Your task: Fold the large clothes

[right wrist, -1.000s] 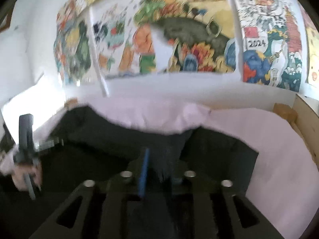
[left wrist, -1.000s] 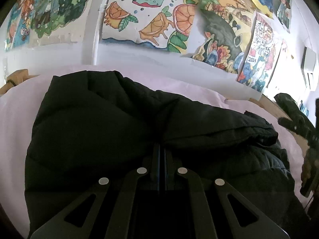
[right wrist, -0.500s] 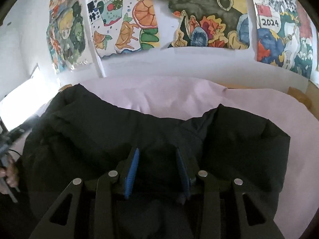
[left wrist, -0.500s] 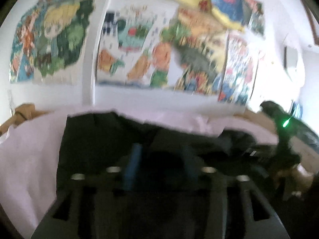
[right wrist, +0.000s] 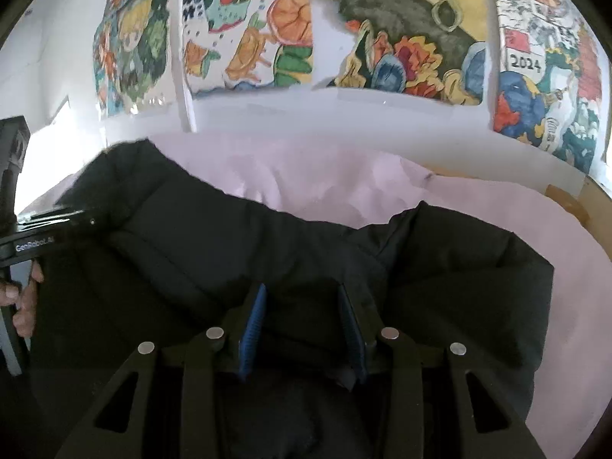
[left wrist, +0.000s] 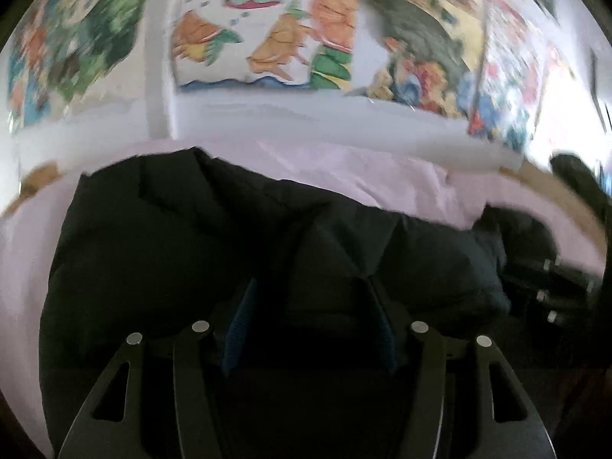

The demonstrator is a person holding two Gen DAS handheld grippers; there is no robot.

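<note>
White wall [right wrist: 344,114] behind, hung with bright painted posters [right wrist: 401,38], one marked 2024. Pink sheet [right wrist: 325,179] covers bed; wooden frame [right wrist: 573,202] shows at right edge. Strong daylight at far left of right view.

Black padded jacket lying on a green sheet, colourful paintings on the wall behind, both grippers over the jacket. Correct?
Not quite: the sheet is pale pink, not green, as the right wrist view shows. The black padded jacket, the paintings and the rest stand.

"2024" on a wall poster [right wrist: 526,63]; "GenRobot.AI" on the left gripper [right wrist: 34,246] body.
</note>
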